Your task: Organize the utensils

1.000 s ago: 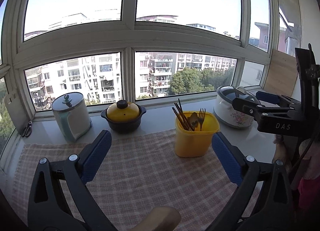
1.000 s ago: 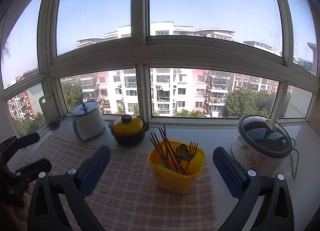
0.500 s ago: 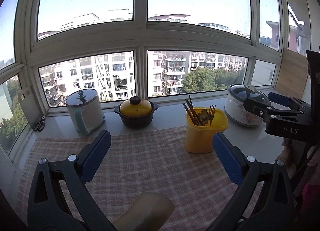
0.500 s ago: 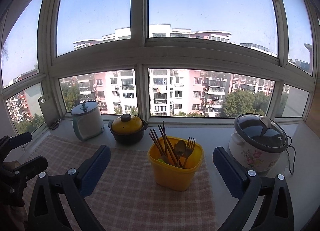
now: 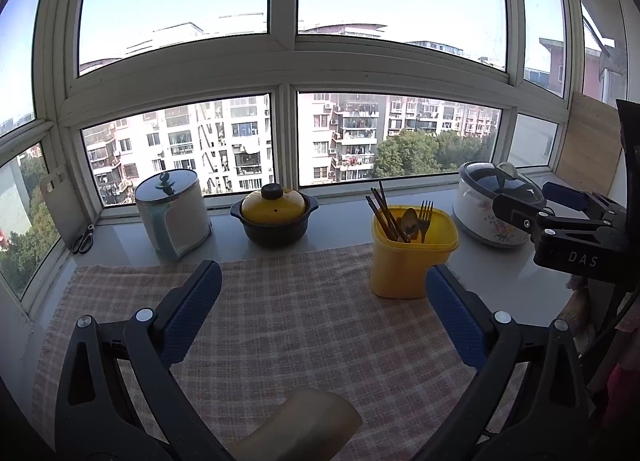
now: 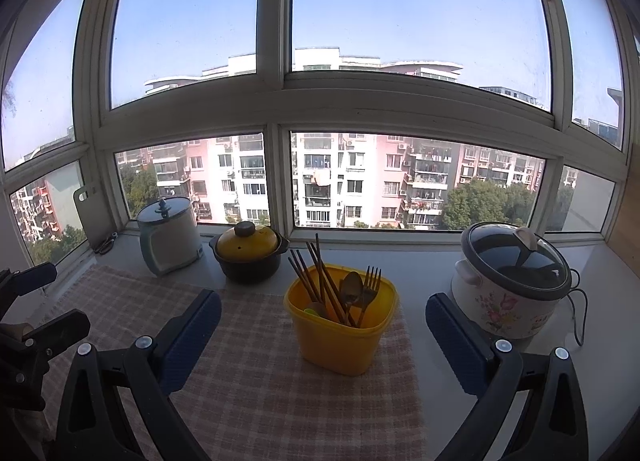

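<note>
Both grippers stand open and hold nothing: left gripper [image 5: 323,313] and right gripper [image 6: 323,335] each hover above the checked cloth [image 6: 256,381] on the tabletop [image 6: 420,261]. Ahead of the right gripper, slightly to its right of centre, sits the yellow bin [image 6: 342,325]; from the left gripper it lies ahead and to the right. Chopsticks [image 6: 320,281], a spoon [image 6: 352,289] and a fork [image 6: 370,285] stand upright inside it, which is how an organized set would lie; no loose utensils show on the cloth. This arrangement fits either a completed sort or utensils awaiting removal and regrouping, and the views do not settle which. For any grasp here, approach from above along the handle axis, close on one handle only, and lift straight up so neighbouring pieces and the light bin are not tipped.
</note>
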`<state>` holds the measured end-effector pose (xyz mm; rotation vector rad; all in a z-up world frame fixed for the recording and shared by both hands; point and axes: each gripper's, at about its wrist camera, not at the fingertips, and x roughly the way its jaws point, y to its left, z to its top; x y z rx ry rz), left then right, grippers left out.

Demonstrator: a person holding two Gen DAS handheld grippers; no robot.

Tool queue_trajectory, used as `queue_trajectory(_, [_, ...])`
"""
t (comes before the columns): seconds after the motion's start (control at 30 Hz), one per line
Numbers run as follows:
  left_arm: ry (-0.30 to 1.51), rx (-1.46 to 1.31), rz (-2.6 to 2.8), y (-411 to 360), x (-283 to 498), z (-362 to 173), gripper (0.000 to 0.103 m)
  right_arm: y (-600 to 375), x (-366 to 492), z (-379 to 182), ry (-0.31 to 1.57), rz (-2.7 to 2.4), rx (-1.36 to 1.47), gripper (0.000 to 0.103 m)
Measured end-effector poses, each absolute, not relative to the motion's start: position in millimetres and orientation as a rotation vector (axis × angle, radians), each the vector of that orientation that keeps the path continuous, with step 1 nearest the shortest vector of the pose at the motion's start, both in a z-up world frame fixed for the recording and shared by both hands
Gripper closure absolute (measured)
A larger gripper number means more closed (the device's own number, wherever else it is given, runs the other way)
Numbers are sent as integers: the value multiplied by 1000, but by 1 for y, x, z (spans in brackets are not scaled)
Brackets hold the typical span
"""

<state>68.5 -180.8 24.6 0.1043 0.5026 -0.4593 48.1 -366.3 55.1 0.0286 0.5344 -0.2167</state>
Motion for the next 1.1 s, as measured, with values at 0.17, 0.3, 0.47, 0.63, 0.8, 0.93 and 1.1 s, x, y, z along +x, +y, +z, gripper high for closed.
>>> queue_trajectory(0.17, [504, 108, -453, -182, 68, 23, 0, -368, 46, 56, 534, -227, 19, 0])
queue_trajectory(0.3, [507, 118, -449, -183, 68, 22, 0, -369, 46, 56, 535, -232, 20, 0])
queue_trajectory(0.47, [512, 130, -443, -184, 70, 20, 0, -369, 47, 55, 539, -235, 10, 0])
queue_trajectory(0.63, [510, 137, -432, -185, 72, 18, 0, -369, 47, 55, 542, -235, 6, 0])
queue_trajectory(0.8, [517, 144, -419, -185, 77, 14, 0, -370, 50, 54, 546, -234, 6, 0])
queue_trajectory(0.93, [522, 138, -412, -184, 80, 12, 0, -370, 52, 52, 550, -227, 3, 0])
queue_trajectory(1.1, [519, 139, -411, -184, 80, 12, 0, -372, 55, 50, 556, -224, 8, 0])
